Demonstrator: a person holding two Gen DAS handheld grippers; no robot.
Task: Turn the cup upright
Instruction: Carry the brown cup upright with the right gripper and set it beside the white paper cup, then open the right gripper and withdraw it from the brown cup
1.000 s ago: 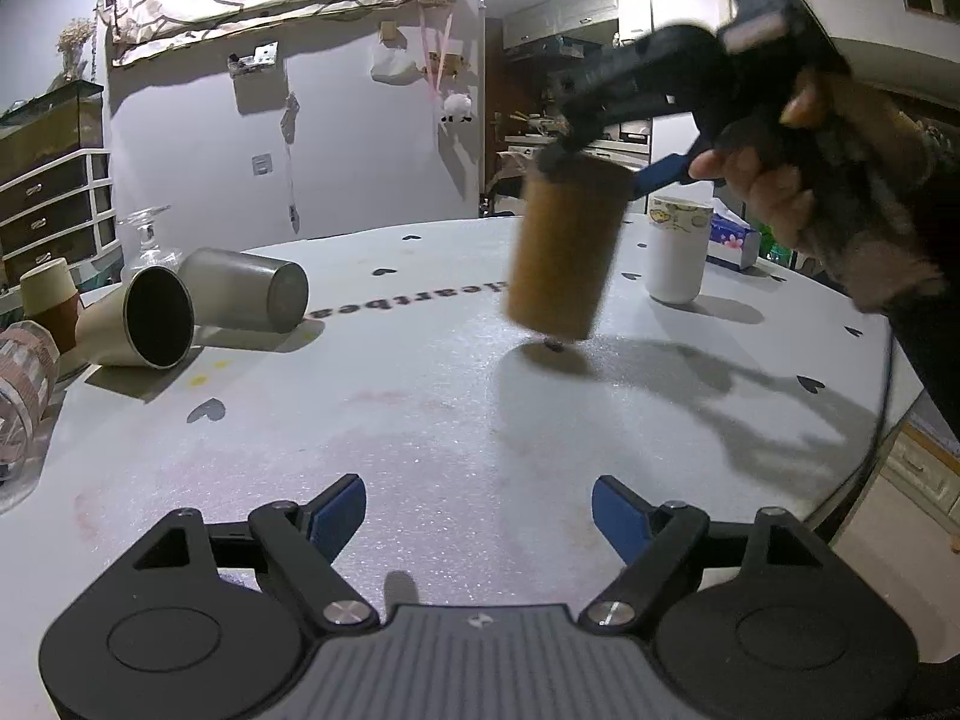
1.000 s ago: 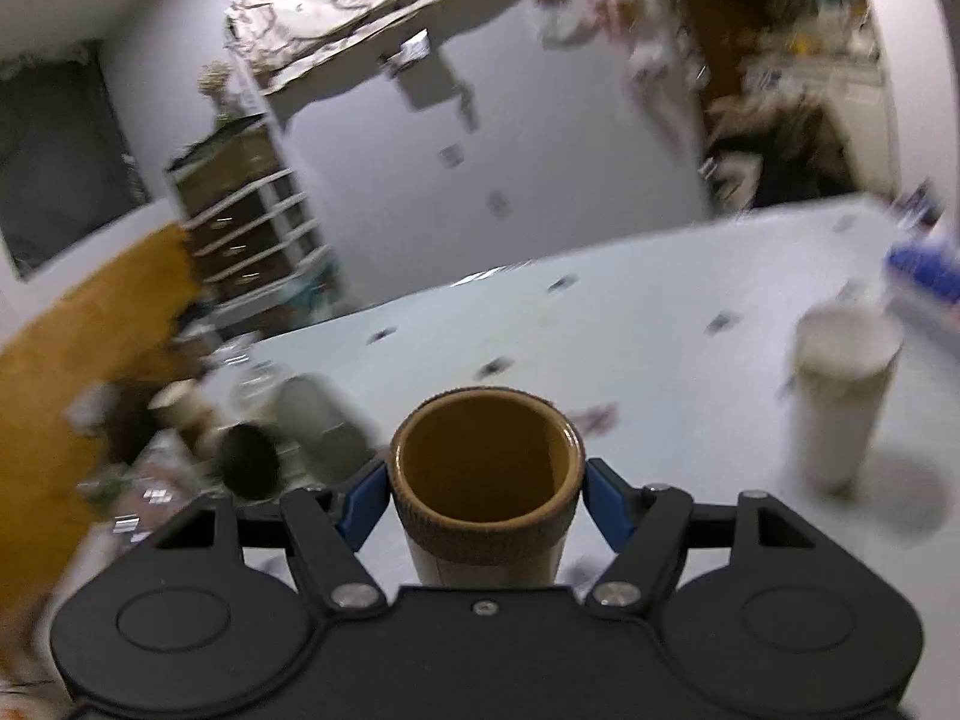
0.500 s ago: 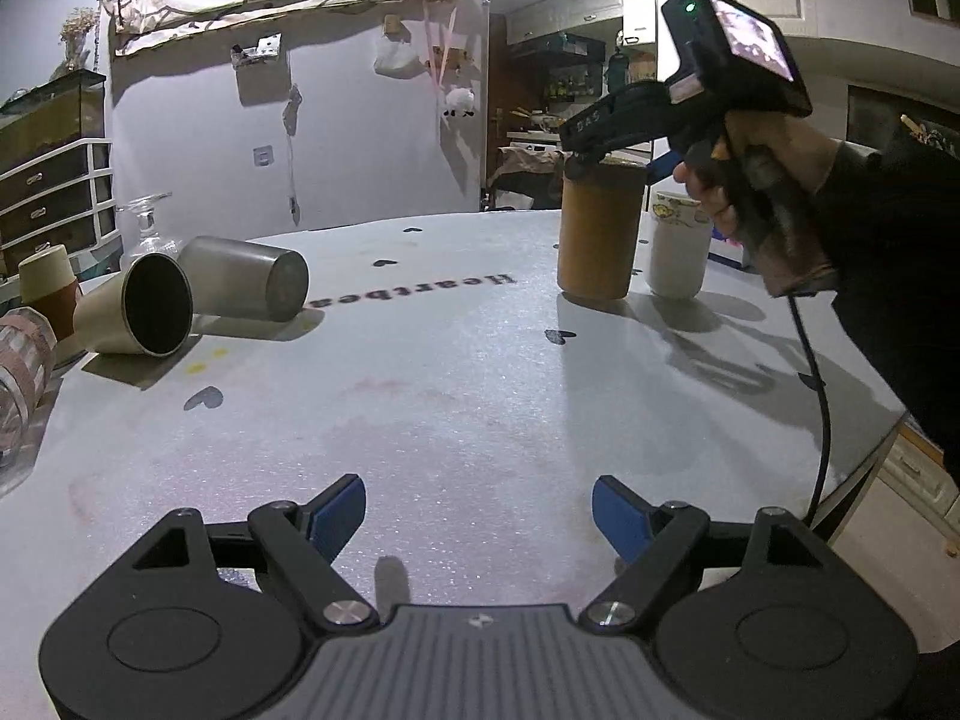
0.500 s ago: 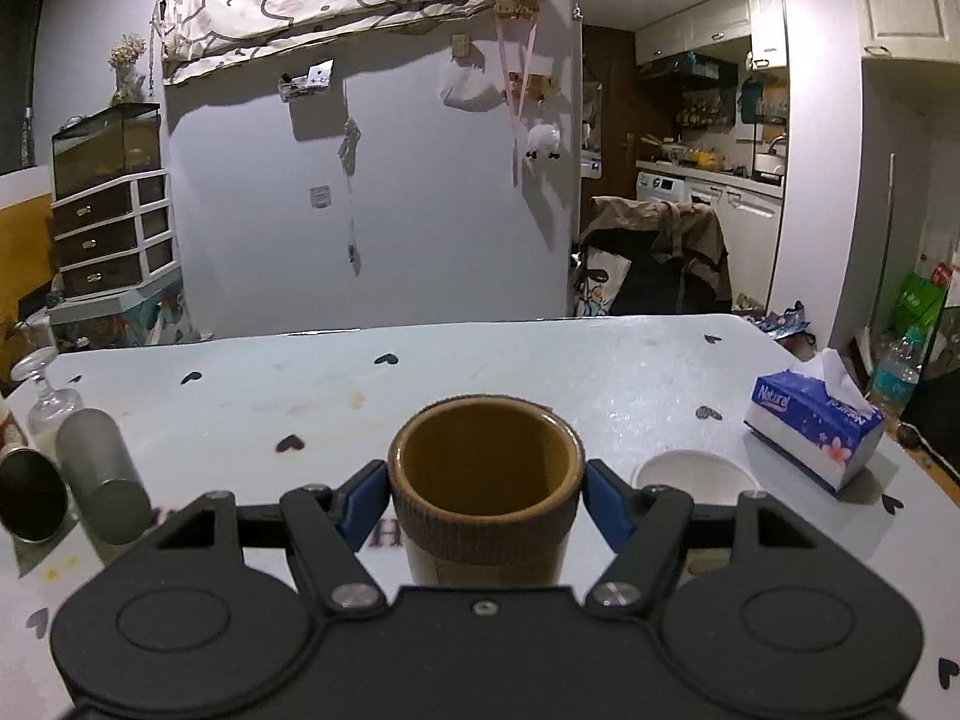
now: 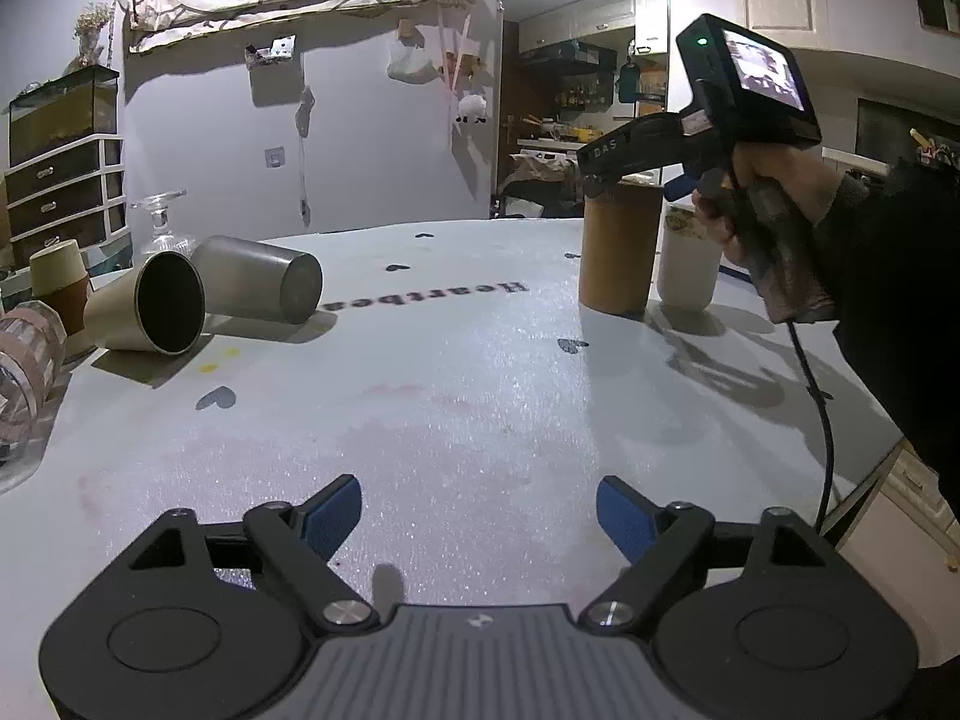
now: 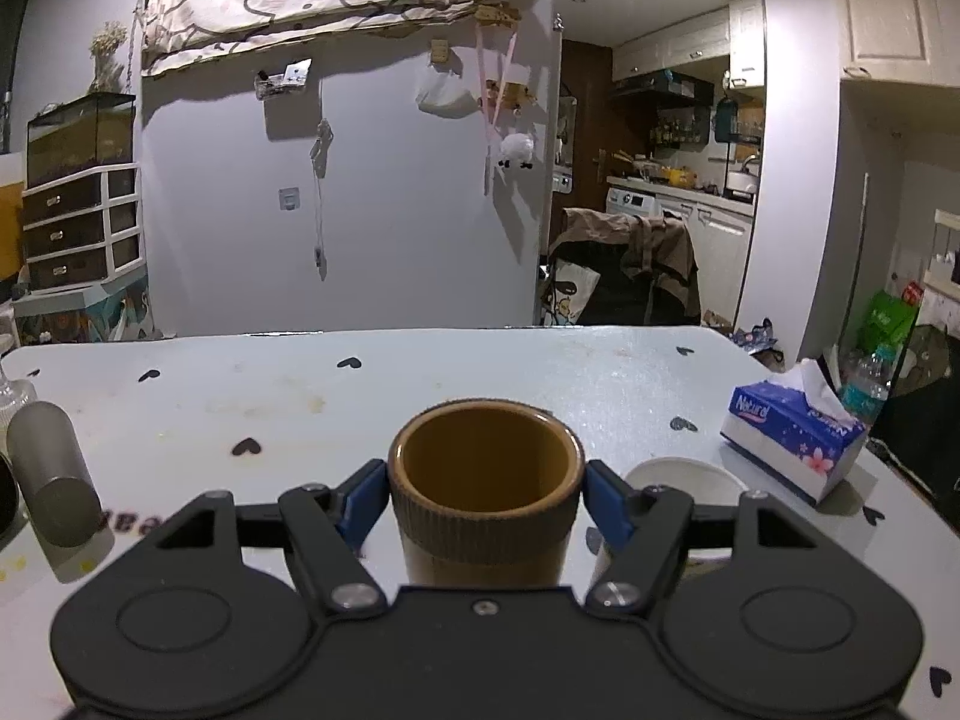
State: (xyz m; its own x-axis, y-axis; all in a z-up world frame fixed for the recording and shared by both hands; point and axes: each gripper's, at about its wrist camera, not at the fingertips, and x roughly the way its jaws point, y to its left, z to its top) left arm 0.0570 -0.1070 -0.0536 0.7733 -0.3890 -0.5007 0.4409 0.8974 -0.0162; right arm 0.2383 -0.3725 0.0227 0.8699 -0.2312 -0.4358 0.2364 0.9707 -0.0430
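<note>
A tan ribbed cup (image 5: 618,252) stands upright on the white table (image 5: 480,396) at the far right, mouth up. My right gripper (image 6: 485,495) is around its rim (image 6: 485,504), blue pads (image 6: 363,498) against both sides. In the left wrist view the right gripper (image 5: 624,171) sits at the cup's top. My left gripper (image 5: 480,516) is open and empty, low over the table's near edge.
A white cup (image 5: 687,264) stands upright right of the tan cup. A steel cup (image 5: 258,287) and a beige cup (image 5: 147,312) lie on their sides at the left. More cups and a glass (image 5: 159,222) crowd the far left. A tissue box (image 6: 792,432) sits right.
The right gripper carried the tan cup from the air to the right, turned it upright and set it on the table beside the white cup. My left gripper has not moved.
</note>
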